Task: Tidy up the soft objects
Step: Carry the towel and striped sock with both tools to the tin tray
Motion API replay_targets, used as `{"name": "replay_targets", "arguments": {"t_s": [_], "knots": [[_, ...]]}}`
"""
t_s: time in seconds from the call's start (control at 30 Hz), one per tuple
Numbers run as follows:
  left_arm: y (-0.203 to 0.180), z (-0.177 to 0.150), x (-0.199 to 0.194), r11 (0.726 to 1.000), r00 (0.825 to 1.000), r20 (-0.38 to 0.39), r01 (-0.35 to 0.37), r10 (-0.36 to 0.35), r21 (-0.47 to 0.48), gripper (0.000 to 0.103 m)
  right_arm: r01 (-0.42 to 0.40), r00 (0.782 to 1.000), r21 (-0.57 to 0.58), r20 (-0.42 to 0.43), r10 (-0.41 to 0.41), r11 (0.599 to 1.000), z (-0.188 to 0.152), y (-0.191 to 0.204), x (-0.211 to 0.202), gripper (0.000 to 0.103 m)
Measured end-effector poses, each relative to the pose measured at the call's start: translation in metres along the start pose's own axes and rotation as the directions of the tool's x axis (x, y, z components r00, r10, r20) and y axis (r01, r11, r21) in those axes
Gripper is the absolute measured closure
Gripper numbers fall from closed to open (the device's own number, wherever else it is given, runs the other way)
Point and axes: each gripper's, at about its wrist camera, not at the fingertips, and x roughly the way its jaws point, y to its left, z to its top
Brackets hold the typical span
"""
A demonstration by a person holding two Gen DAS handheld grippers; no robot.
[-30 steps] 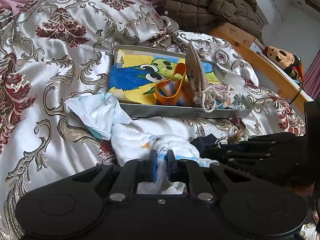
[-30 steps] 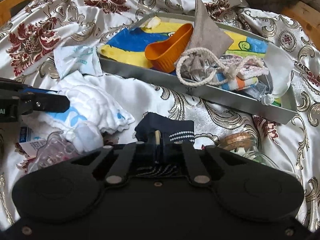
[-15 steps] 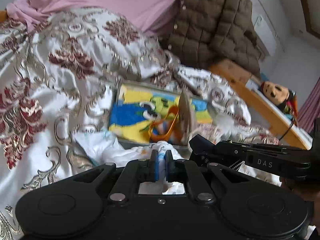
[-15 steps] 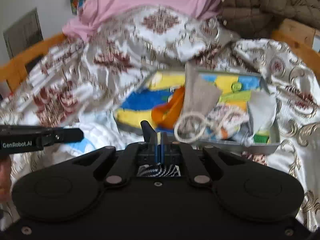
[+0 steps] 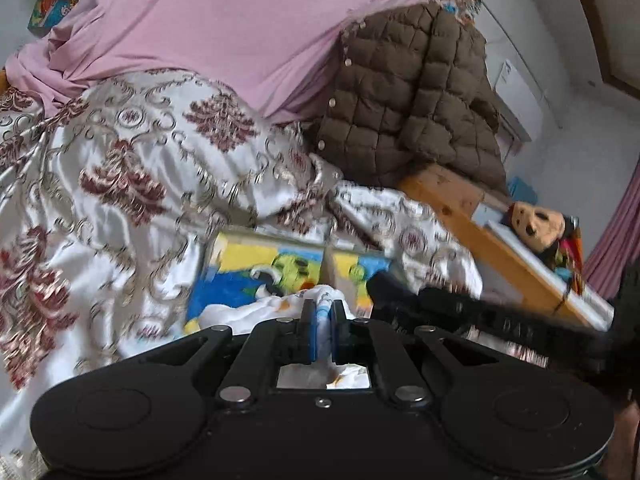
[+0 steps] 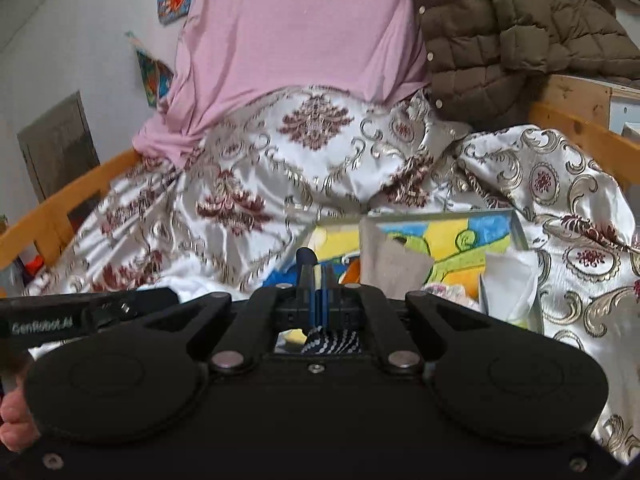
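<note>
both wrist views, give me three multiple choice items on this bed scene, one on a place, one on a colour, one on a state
1. Where is the brown quilted jacket?
A. inside the tray
B. heaped at the head of the bed, beside the pink cloth
C. in the right gripper

2. What colour is the cloth in the left gripper?
A. mainly white
B. red
C. brown

3. What state is the right gripper in?
A. wide open and empty
B. shut on the dark sock
C. shut on an orange cup

Answers:
1 B, the jacket lies past the tray, by the wooden bed frame.
2 A, the white cloth with a little blue sits between the pads.
3 B, the blue pads are together and dark, dotted fabric hangs beneath them.
</note>
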Motion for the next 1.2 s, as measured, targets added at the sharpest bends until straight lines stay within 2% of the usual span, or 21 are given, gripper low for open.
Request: {"name": "replay_targets", "arguments": {"t_s": [0.23, 0.47, 0.63, 0.73, 0.87, 1.1, 1.2], "knots": [[-0.042, 0.042, 0.05, 0.998, 0.996, 0.071, -0.053, 0.051, 0.019, 0.097, -0.008, 0.996, 0.143, 0.088, -0.005, 0.99, 0.023, -0.054, 0.015, 0.103], [-0.073, 0.058, 0.11, 0.996, 0.995, 0.062, -0.083, 0.081, 0.04, 0.097, -0.054, 0.984, 0.296, 0.176, 0.001, 0.954, 0.033, -0.114, 0.044, 0.103], [-0.086, 0.05, 0.154, 0.993, 0.994, 0.05, -0.101, 0.098, 0.066, 0.097, -0.038, 0.978, 0.419, 0.2, -0.052, 0.907, 0.019, -0.161, 0.05, 0.103], [-0.089, 0.039, 0.181, 0.992, 0.993, 0.005, -0.115, 0.115, 0.049, 0.097, -0.003, 0.98, 0.465, 0.176, -0.089, 0.885, 0.008, -0.185, 0.052, 0.103], [-0.085, 0.021, 0.203, 0.991, 0.991, -0.042, -0.128, 0.129, 0.025, 0.097, 0.008, 0.985, 0.526, 0.14, -0.096, 0.85, -0.009, -0.206, 0.054, 0.103], [-0.077, 0.0, 0.216, 0.99, 0.985, -0.096, -0.137, 0.141, 0.044, 0.096, 0.029, 0.99, 0.51, 0.106, -0.097, 0.86, -0.023, -0.204, 0.056, 0.103], [-0.076, -0.003, 0.219, 0.988, 0.982, -0.116, -0.143, 0.149, 0.055, 0.092, 0.028, 0.991, 0.508, 0.099, -0.091, 0.861, -0.026, -0.198, 0.061, 0.103]]}}
